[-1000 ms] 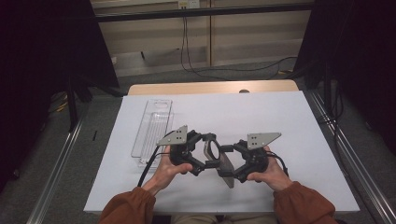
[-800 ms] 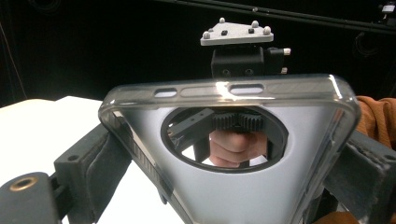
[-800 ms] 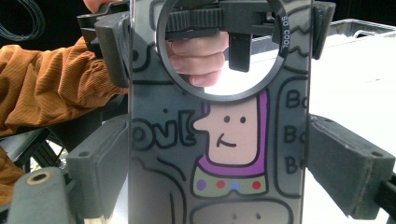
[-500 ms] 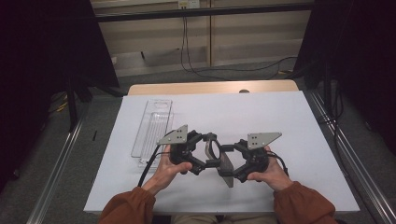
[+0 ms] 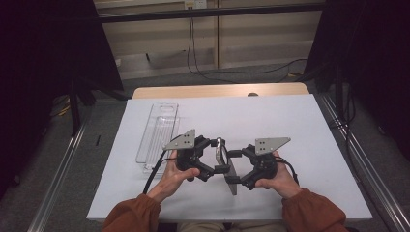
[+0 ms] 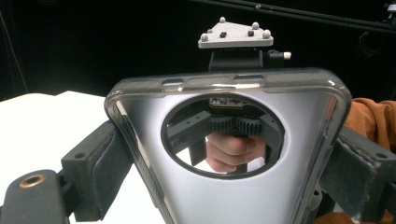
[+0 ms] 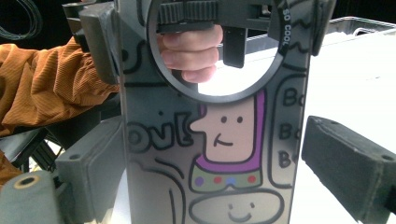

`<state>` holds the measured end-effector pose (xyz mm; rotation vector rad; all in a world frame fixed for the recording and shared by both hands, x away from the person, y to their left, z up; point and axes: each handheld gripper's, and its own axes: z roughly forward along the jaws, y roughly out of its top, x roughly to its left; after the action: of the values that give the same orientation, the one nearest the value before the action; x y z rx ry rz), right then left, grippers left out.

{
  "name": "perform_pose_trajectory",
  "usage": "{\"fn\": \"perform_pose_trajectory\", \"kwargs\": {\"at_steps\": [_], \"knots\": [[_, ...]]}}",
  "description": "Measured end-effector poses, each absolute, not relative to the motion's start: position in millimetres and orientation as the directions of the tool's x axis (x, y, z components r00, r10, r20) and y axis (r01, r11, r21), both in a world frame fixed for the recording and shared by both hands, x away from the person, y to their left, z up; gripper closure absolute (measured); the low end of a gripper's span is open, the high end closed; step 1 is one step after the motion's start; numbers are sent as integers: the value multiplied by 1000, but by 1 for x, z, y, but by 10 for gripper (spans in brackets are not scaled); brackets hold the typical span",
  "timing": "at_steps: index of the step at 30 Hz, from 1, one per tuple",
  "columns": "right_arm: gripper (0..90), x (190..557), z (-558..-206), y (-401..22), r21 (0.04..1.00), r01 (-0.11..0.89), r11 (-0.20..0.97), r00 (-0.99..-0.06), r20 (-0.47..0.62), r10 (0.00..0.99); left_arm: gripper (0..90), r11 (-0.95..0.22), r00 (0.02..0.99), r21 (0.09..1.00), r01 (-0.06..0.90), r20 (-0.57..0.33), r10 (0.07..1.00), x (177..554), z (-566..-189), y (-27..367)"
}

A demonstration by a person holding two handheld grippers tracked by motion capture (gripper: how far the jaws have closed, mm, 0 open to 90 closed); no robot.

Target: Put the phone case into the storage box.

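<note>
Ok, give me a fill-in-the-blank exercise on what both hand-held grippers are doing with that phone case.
1. The grey phone case with a round hole is held between the left hand-held gripper and the ____ hand-held gripper.
2. The clear plastic tray lies on the ____ table sheet.
3. The cartoon face printed on the case has a ____ outline.
4. The person's sleeves are ____.

Missing words: right; white; purple; orange
</note>
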<state>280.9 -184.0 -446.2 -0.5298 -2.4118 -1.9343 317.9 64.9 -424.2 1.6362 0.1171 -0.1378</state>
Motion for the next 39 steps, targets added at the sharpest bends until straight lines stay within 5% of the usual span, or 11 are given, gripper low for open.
{"fn": "perform_pose_trajectory", "kwargs": {"at_steps": [7, 25, 39], "knots": [[17, 283, -446, -188, 945, 276, 175, -931, 217, 294, 112, -72, 987, 984, 161, -159, 26, 320, -422, 69], [19, 285, -447, -203, 944, 292, 156, -888, 207, 411, 113, -67, 977, 981, 181, -171, 131, 320, -418, 78], [18, 284, -453, -211, 948, 281, 147, -774, 133, 619, 113, -94, 957, 979, 182, -155, 244, 317, -412, 85]]}}
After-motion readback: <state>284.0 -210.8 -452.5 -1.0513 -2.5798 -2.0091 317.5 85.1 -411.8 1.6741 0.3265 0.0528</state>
